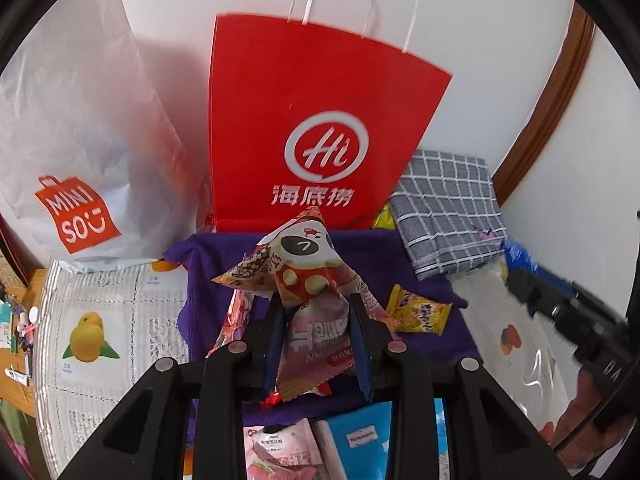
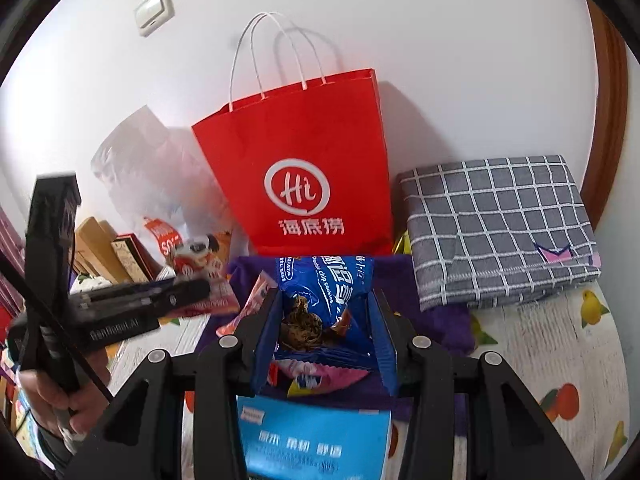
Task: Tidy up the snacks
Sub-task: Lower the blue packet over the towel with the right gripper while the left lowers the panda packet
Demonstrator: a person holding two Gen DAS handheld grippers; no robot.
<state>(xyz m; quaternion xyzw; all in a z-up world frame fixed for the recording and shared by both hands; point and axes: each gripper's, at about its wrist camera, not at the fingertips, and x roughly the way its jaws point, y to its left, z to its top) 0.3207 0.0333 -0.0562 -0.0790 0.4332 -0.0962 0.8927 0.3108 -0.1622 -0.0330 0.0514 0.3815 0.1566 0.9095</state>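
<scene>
My left gripper (image 1: 316, 300) is shut on a bunch of red and pink snack packets (image 1: 308, 280), held up above the purple cloth (image 1: 408, 272). My right gripper (image 2: 324, 300) is shut on a blue chocolate chip cookie packet (image 2: 324, 280), also lifted. A red paper bag (image 1: 316, 120) with white handles stands upright against the wall behind the cloth; it also shows in the right wrist view (image 2: 304, 168). A yellow snack packet (image 1: 418, 312) lies on the cloth. The right gripper shows blurred at the right edge of the left wrist view (image 1: 560, 300).
A white Miniso bag (image 1: 76, 140) stands left of the red bag. A folded grey checked cloth (image 2: 500, 228) lies to the right. A blue tissue pack (image 2: 316, 436) and a pink packet (image 1: 280, 448) lie near me. Boxes (image 2: 104, 256) sit at the far left.
</scene>
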